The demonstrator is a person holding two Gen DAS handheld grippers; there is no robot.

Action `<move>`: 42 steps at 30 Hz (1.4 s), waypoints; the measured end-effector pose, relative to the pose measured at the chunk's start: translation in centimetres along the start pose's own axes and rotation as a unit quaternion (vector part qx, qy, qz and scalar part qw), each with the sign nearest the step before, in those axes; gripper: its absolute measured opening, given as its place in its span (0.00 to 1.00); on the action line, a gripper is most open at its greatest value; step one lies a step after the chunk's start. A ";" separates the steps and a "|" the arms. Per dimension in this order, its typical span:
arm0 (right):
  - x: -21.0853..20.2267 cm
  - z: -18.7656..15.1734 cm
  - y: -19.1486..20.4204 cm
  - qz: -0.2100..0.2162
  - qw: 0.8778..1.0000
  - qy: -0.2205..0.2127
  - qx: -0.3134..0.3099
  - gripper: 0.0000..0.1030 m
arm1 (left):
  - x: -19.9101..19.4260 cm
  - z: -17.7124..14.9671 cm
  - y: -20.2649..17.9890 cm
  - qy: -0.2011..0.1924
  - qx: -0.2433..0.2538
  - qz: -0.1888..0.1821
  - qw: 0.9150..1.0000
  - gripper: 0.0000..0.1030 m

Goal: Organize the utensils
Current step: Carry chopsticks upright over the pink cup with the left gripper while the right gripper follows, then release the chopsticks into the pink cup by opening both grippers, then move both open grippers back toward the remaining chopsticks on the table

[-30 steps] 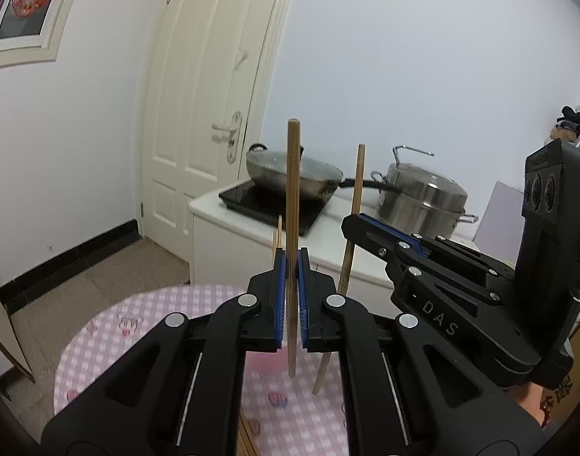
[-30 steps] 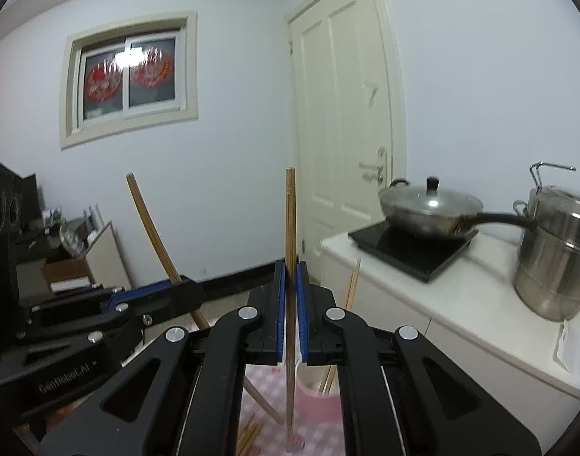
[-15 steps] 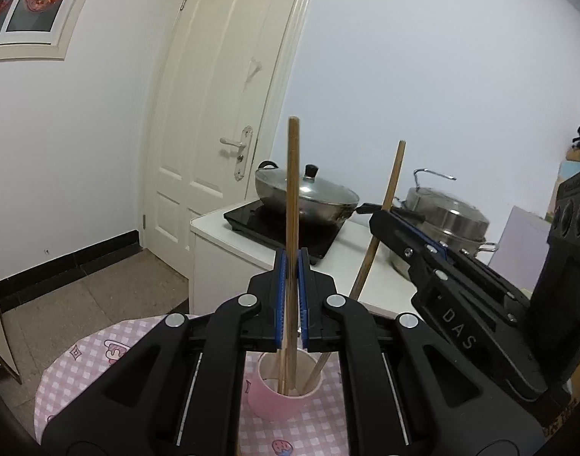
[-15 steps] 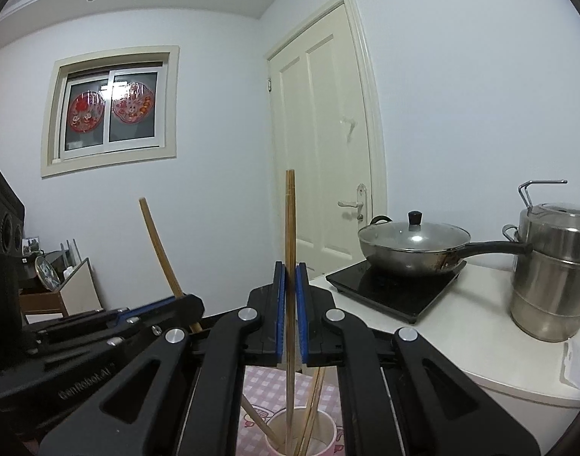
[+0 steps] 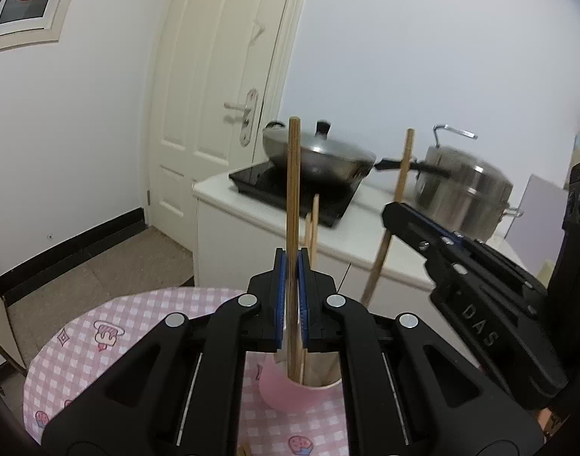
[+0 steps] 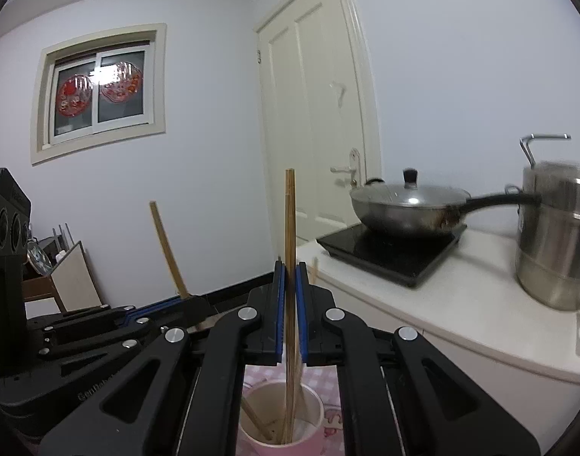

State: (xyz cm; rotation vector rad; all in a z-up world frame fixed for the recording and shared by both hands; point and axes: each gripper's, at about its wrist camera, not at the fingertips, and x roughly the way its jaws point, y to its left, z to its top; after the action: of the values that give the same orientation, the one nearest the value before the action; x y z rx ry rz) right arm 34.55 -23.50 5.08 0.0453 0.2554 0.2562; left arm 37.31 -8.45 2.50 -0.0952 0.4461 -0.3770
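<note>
My left gripper (image 5: 290,262) is shut on an upright wooden chopstick (image 5: 293,190); its lower end dips into the pink cup (image 5: 282,395) on the table. My right gripper (image 6: 290,269) is shut on a second chopstick (image 6: 290,228), whose tip reaches deep inside the same cup (image 6: 317,406). In the left wrist view the right gripper (image 5: 394,214) comes in from the right with its slanted chopstick (image 5: 398,197). In the right wrist view the left gripper (image 6: 196,302) sits at the left with its leaning chopstick (image 6: 168,247). Other chopsticks (image 5: 313,224) stand in the cup.
The cup rests on a round table with a pink checked cloth (image 5: 138,323). Close behind it is a white counter (image 5: 365,250) with a black hob (image 6: 388,254), a lidded wok (image 6: 407,205) and a steel pot (image 6: 555,235). A closed door (image 5: 214,95) lies beyond.
Both grippers have sunk toward the table with their chopsticks. The chopsticks' lower ends, earlier above the cloth, now stand inside the pink cup, which looks nearer.
</note>
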 end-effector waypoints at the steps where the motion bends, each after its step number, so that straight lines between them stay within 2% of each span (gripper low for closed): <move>1: 0.1 -0.3 -0.3 -0.001 1.000 0.004 0.004 0.04 | 0.2 -0.3 0.1 0.003 0.000 0.003 1.000 0.06; 12: 1.3 -3.3 -1.4 -0.010 0.999 0.039 0.014 0.04 | 1.9 -2.1 0.4 0.036 0.015 0.011 0.999 0.06; 27: 0.7 -3.0 -2.2 0.002 0.998 0.055 0.040 0.05 | 1.5 -1.9 0.2 0.053 0.011 0.010 0.998 0.07; 29: 0.4 -2.8 -2.1 0.003 0.997 0.058 0.040 0.08 | 1.2 -1.8 0.1 0.057 0.011 0.011 0.998 0.07; 33: -0.3 -2.7 -2.0 0.006 0.997 0.064 0.040 0.29 | 0.3 -1.7 0.0 0.062 0.014 0.017 0.998 0.07; 35: -1.0 -2.5 -1.7 0.005 0.997 0.067 0.035 0.30 | -0.3 -1.8 0.1 0.065 0.012 0.021 0.998 0.07; 36: -1.2 -2.5 -1.6 0.007 0.997 0.068 0.035 0.30 | -0.6 -1.8 0.2 0.068 0.011 0.023 0.997 0.09; 38: -1.8 -2.5 -1.2 0.008 0.997 0.071 0.031 0.31 | -1.5 -2.0 0.4 0.069 0.011 0.029 0.997 0.38; 39: -2.2 -2.5 -1.0 0.009 0.997 0.073 0.028 0.31 | -2.2 -2.1 0.4 0.059 0.010 0.034 0.998 0.69; 40: -2.4 -2.5 -0.8 0.010 0.997 0.075 0.026 0.32 | -3.1 -2.2 0.4 0.045 0.011 0.038 0.998 0.70; 42: -3.1 -2.5 -0.3 0.013 0.996 0.080 0.021 0.32 | -4.0 -2.4 0.4 0.048 0.017 0.039 0.998 0.70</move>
State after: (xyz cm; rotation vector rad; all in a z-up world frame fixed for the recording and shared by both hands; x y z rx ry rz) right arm 31.02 -24.51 3.38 0.0705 0.4194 0.2810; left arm 33.09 -6.56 1.92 -0.0276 0.5358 -0.3126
